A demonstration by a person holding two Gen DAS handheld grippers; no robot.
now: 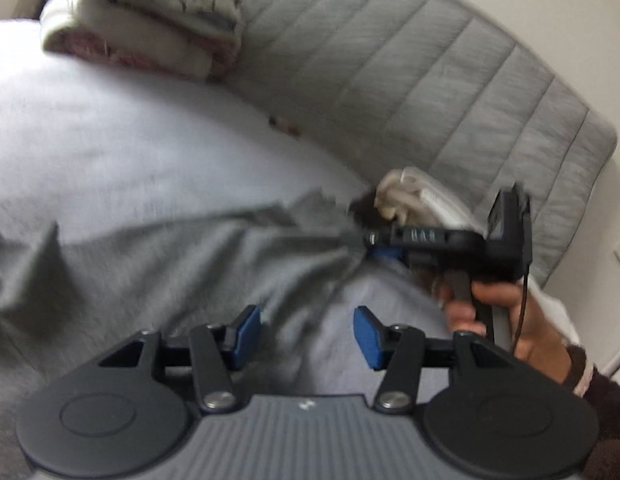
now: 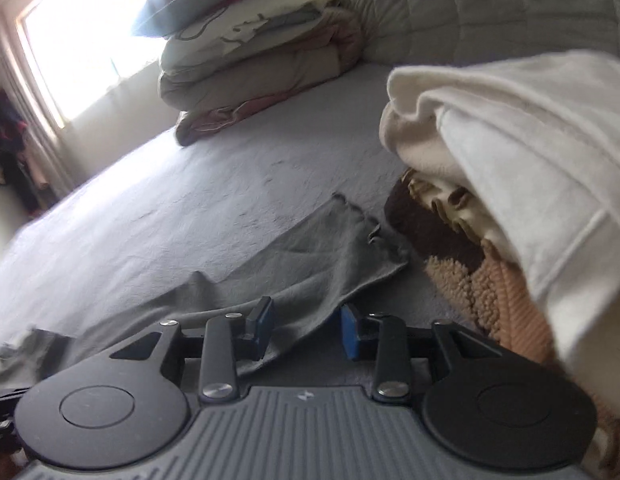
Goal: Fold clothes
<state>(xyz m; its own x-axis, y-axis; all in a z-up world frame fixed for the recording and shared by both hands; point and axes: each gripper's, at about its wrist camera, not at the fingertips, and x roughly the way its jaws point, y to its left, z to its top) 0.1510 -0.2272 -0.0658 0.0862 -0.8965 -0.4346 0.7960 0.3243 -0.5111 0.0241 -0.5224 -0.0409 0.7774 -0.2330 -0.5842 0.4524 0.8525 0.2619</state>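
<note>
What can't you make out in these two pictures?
- Left wrist view: whether the right gripper pinches the grey garment; motion blur.
- Right wrist view: the garment's near end, hidden behind the gripper's body.
- Right wrist view: the pile under the white cloth, which covers it.
- Outside the window: washed out by glare.

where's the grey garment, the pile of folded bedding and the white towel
grey garment [image 2: 310,256]: right wrist view, flat middle.
pile of folded bedding [image 2: 246,80]: right wrist view, front side.
white towel [image 2: 529,140]: right wrist view, top fold.
</note>
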